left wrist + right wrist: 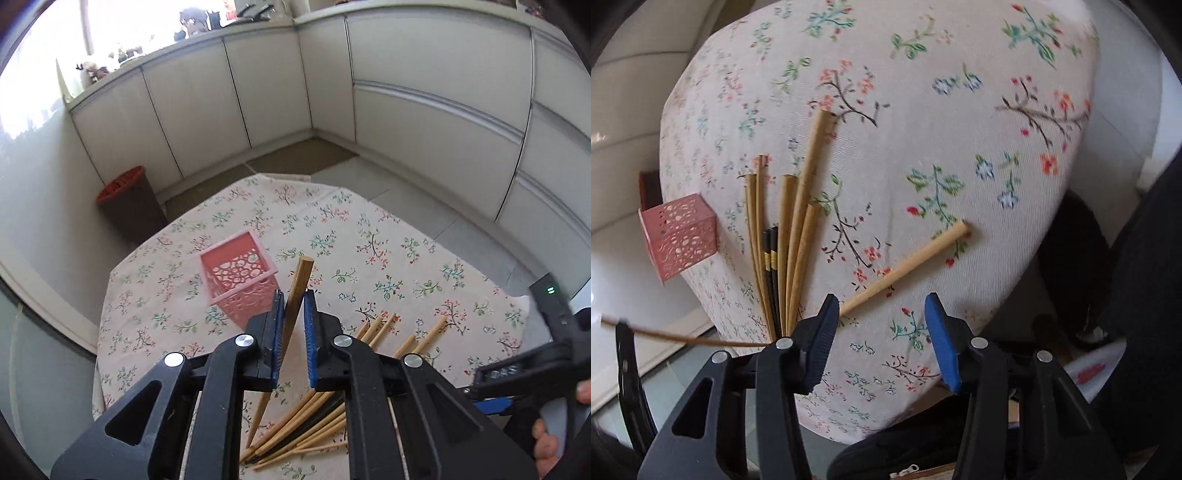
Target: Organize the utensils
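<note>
While holder (240,280) near tablecloth's left edge looks empty: left gripper (293,325) clamped on one wooden chopstick (295,306); right gripper (882,332) half-open, empty, above loose chopstick (905,267). Chopstick pile (783,240) unsorted. Early stage.

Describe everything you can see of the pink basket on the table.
The pink basket is a small square holder, plastic by its look, its walls pierced with round holes. It stands upright and open-topped on the floral tablecloth, and looks empty. Nothing touches it but the cloth. The chopstick pile lies nearby; the left gripper holds one chopstick beside it.
</note>
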Demonstrator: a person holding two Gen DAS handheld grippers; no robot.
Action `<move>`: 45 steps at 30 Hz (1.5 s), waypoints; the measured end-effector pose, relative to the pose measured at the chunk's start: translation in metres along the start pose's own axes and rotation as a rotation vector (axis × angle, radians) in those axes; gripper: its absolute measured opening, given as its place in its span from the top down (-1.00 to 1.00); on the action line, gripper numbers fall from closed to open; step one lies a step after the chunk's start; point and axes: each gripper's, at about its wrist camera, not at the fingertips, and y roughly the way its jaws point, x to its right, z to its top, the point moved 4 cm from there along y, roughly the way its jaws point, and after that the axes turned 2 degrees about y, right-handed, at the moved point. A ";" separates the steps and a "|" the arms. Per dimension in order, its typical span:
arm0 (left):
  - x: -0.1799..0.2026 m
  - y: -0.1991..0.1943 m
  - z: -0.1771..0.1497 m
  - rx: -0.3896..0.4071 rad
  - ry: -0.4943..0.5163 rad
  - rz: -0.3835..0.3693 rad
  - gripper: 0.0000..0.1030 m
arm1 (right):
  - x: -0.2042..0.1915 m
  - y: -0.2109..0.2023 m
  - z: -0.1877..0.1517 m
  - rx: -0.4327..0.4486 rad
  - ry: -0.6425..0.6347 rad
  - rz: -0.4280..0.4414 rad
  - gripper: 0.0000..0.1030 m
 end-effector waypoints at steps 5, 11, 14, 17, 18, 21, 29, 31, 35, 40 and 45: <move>-0.010 -0.020 -0.006 0.059 -0.053 -0.032 0.81 | 0.001 0.009 0.020 0.038 0.126 -0.019 0.09; -0.017 -0.032 -0.006 0.092 -0.085 -0.059 0.81 | -0.008 0.007 0.021 0.108 0.185 -0.085 0.10; -0.024 -0.032 -0.007 0.096 -0.107 -0.054 0.82 | -0.014 0.007 0.023 0.128 0.215 -0.065 0.15; -0.031 -0.033 -0.009 0.096 -0.129 -0.046 0.82 | -0.018 0.009 0.026 0.118 0.219 -0.038 0.60; -0.033 -0.034 -0.009 0.097 -0.134 -0.045 0.82 | -0.019 0.010 0.028 0.110 0.212 -0.032 0.65; -0.036 -0.036 -0.009 0.096 -0.149 -0.043 0.82 | -0.016 0.012 0.029 0.112 0.189 -0.016 0.81; -0.052 -0.050 -0.015 0.109 -0.259 -0.082 0.82 | -0.032 0.003 0.031 0.118 -0.126 0.124 0.83; -0.055 -0.049 -0.019 0.091 -0.288 -0.098 0.82 | -0.036 -0.003 0.028 0.138 -0.190 0.125 0.83; -0.053 -0.036 -0.032 0.028 -0.337 -0.146 0.82 | -0.037 -0.017 0.022 0.162 -0.254 0.148 0.83; -0.016 -0.014 -0.020 -0.058 -0.210 -0.147 0.80 | -0.031 -0.040 0.036 0.212 -0.266 0.181 0.83; 0.024 0.034 0.023 -0.177 -0.071 -0.133 -0.24 | -0.016 -0.048 0.066 0.228 -0.243 0.178 0.83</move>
